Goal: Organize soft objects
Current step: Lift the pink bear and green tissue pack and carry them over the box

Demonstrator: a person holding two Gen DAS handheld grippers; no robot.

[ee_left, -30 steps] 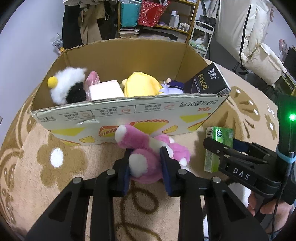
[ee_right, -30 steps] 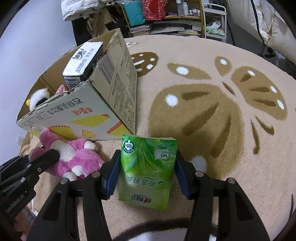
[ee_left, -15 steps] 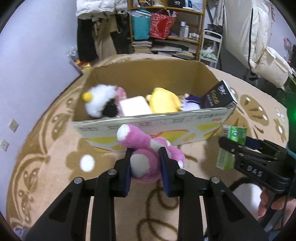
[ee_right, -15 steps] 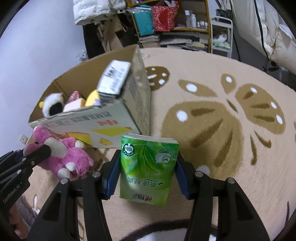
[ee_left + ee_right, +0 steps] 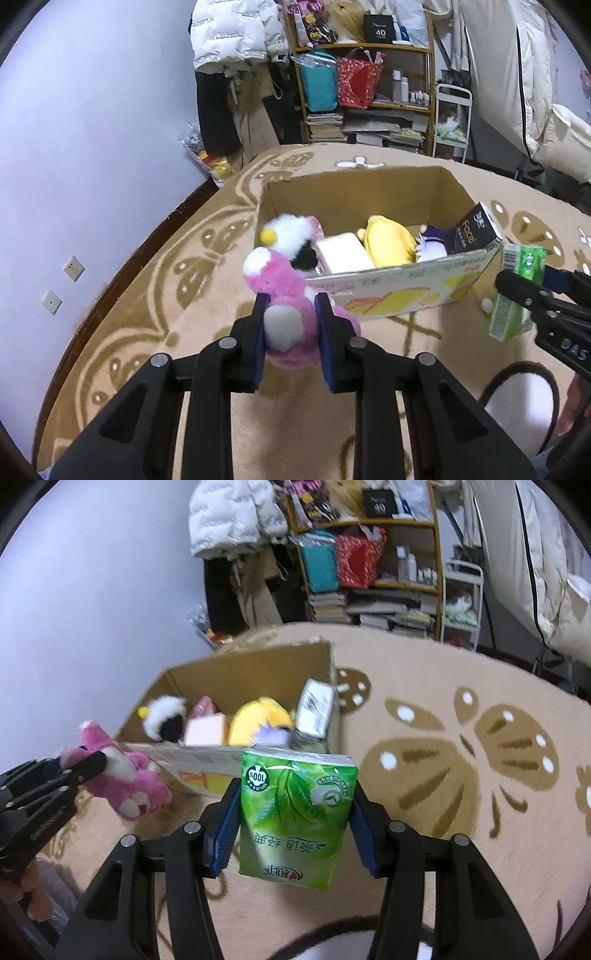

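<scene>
My left gripper [image 5: 290, 310] is shut on a pink and white plush toy [image 5: 282, 295] and holds it in the air, in front of the near left corner of an open cardboard box [image 5: 388, 284]. My right gripper [image 5: 293, 797] is shut on a green tissue pack [image 5: 295, 812], raised in front of the box's near wall [image 5: 192, 755]. The pack also shows at the right of the left wrist view [image 5: 517, 291]; the pink plush shows at the left of the right wrist view [image 5: 122, 775]. The box holds a white and black plush [image 5: 291, 236], a pink tissue pack [image 5: 343, 253], a yellow plush [image 5: 388, 240] and a black tissue box [image 5: 474, 229].
The box stands on a round beige rug [image 5: 461, 746] with brown leaf patterns. A lilac wall [image 5: 92, 129] is to the left. A cluttered shelf [image 5: 365, 85] with bags and hanging coats stands behind. White bedding [image 5: 535, 92] is at the far right.
Both grippers have risen from the rug with their loads. The pink plush and the green pack were on the rug a second ago and now hang at the height of the box's rim.
</scene>
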